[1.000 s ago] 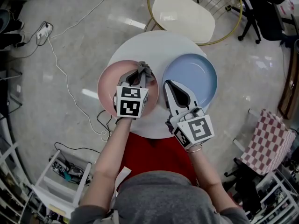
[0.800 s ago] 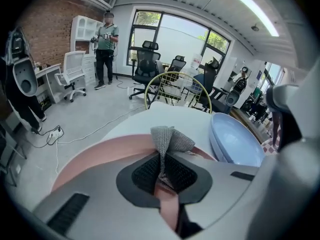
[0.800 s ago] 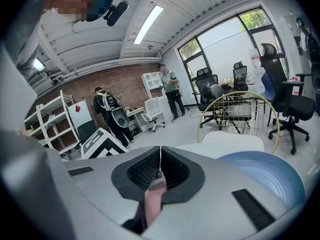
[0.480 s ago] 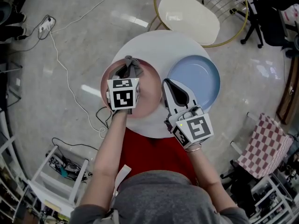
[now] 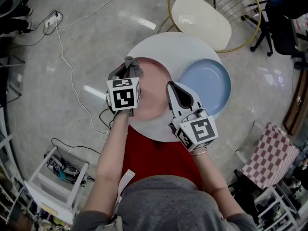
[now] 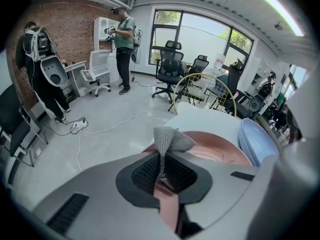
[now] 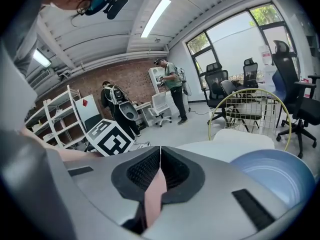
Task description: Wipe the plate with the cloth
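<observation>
A pink plate (image 5: 151, 93) lies on the round white table (image 5: 173, 44), left of a blue plate (image 5: 206, 86). My left gripper (image 5: 129, 72) is shut on a crumpled grey cloth (image 5: 131, 65) at the pink plate's far left rim. In the left gripper view the cloth (image 6: 169, 140) sticks up from between the jaws of the left gripper (image 6: 162, 169), above the pink plate (image 6: 215, 146). My right gripper (image 5: 172, 86) is shut on the pink plate's right edge. In the right gripper view that rim (image 7: 155, 194) runs as a pink strip through the right gripper (image 7: 160, 171).
A white chair (image 5: 202, 13) with a gold wire frame stands just beyond the table. Cables (image 5: 67, 76) trail on the floor at left, a white shelf cart (image 5: 57, 177) at lower left, and a checked seat (image 5: 267, 153) at right. People (image 6: 122, 39) stand far across the room.
My left gripper has carried the cloth leftward across the pink plate, from near its middle to its left rim. The right gripper has kept its hold on the plate's edge.
</observation>
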Demonstrator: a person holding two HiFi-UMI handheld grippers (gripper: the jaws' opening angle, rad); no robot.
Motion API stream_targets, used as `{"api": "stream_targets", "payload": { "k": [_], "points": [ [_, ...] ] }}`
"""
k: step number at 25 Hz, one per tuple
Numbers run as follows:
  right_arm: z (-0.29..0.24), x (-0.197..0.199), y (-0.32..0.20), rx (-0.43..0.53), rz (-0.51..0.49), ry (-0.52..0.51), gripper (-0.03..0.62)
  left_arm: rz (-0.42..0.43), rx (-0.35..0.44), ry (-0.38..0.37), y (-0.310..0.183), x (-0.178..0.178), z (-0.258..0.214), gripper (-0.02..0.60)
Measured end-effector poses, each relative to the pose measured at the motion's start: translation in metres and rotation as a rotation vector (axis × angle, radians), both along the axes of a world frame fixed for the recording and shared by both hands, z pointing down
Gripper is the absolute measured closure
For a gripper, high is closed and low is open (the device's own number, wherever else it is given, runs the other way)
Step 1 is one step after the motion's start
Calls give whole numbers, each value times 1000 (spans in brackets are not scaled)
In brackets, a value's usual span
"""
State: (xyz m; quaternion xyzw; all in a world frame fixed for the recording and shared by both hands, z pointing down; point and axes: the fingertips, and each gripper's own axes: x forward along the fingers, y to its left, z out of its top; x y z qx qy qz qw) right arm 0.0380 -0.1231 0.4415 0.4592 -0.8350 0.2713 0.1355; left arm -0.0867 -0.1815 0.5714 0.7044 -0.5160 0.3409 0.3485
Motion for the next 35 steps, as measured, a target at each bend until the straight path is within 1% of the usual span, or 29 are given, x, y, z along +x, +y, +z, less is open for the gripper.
{"api": "stream_targets", "payload": {
  "k": [7,11,17,20,24,26,30,33,35],
  "points": [
    [1,-18,6,-3,-15,8,565,-18,-1,-19,6,-23,-4,546],
    [-2,-23,7,-8,2,17,565,-30,-5,-28,11,-35,-8,546],
    [-2,-29,12,-2,2,34,565,-51,12,-34,23,-54,-16,546],
    [-3,-28,16,3,9,46,565,-59,15,-31,31,-62,-17,546],
    [-5,-22,22,13,39,54,565,-64,25,0,42,-66,-25,546],
    [-7,-17,27,18,58,58,565,-43,36,19,48,-62,-32,546],
    [-9,-9,35,26,94,72,565,32,55,64,54,-44,-42,546],
    [-10,5,40,28,138,77,565,99,57,116,56,-17,-45,546],
    [-12,14,42,30,167,80,565,158,52,144,58,5,-45,546]
  ]
}}
